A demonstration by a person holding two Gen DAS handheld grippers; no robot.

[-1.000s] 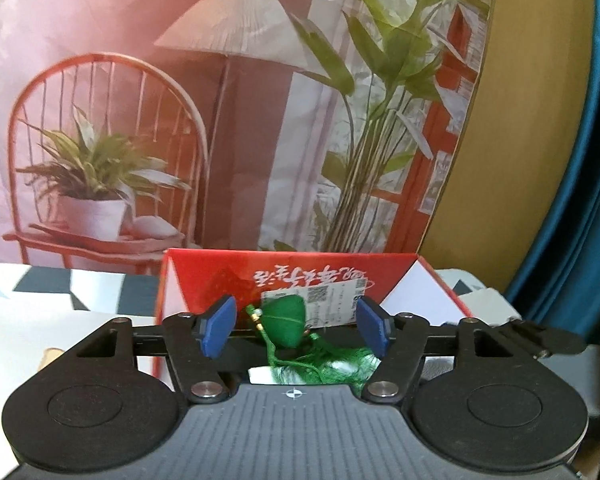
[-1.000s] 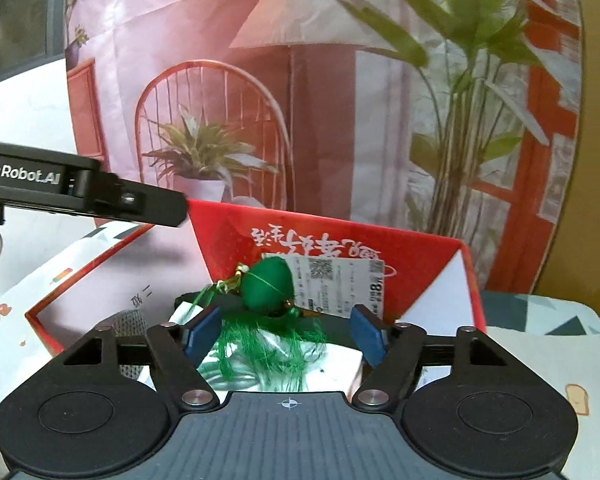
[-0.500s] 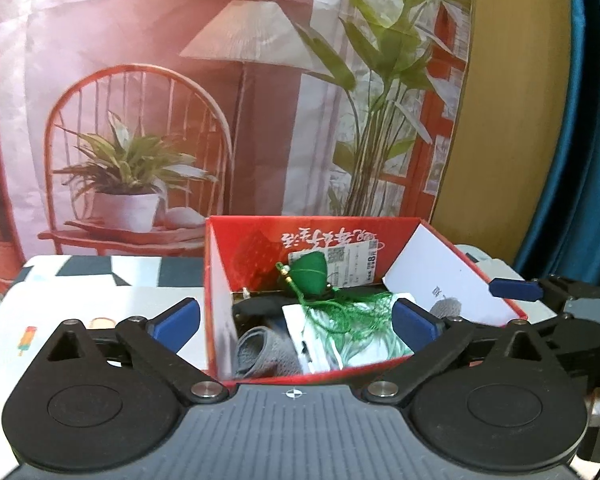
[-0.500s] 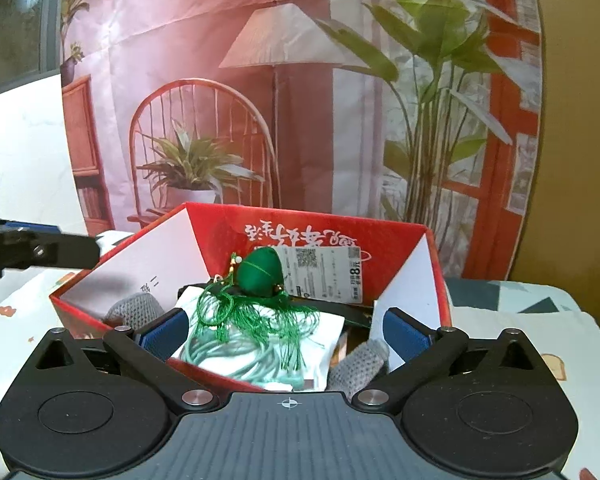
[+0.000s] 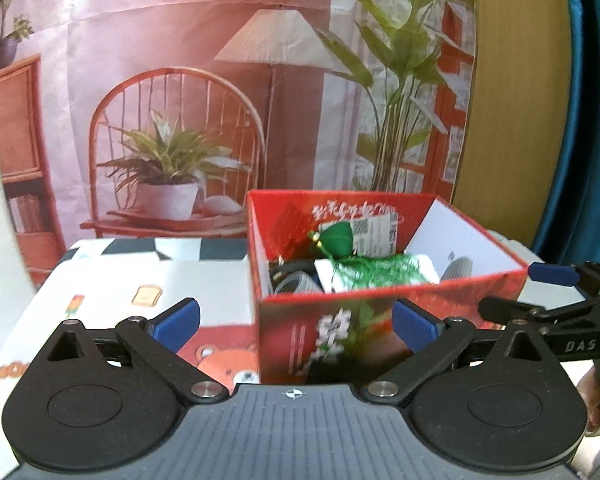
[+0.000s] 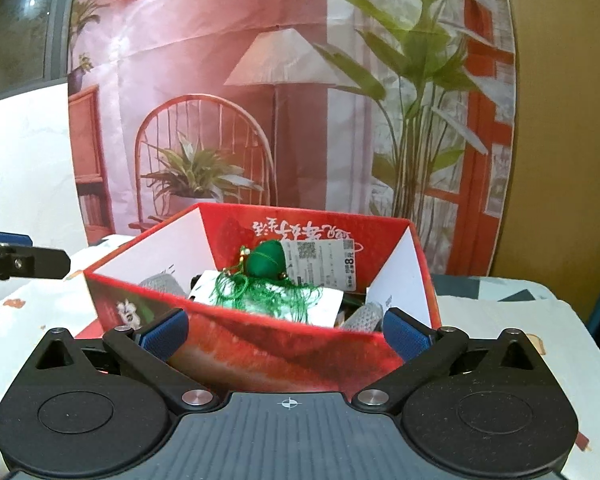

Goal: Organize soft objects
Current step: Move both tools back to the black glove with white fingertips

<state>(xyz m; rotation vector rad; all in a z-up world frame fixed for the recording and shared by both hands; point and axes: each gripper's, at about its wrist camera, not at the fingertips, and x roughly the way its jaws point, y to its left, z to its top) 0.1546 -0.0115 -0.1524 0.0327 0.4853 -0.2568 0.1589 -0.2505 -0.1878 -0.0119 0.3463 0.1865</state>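
A red cardboard box [image 5: 452, 292] [image 6: 240, 340] stands on the table. Inside lie a green tasselled sachet [image 5: 338, 240] [image 6: 266, 262] on a white packet [image 5: 426, 266] [image 6: 332, 300], and grey knitted items [image 5: 458, 268] [image 6: 364, 316]. My left gripper [image 5: 296, 324] is open and empty, just in front of the box's near wall. My right gripper [image 6: 286, 330] is open and empty, its fingers either side of the box's near corner. The right gripper also shows at the right of the left wrist view [image 5: 556, 276].
The table has a white cloth [image 5: 112, 292] [image 6: 512, 332] with cartoon prints and a red bear patch [image 5: 228, 360]. A printed backdrop [image 5: 204, 92] of a chair, lamp and plants hangs behind. A blue curtain [image 5: 588, 120] is at the right.
Both grippers opened wide and drew back out of the box, leaving the green sachet lying on the white packet inside.
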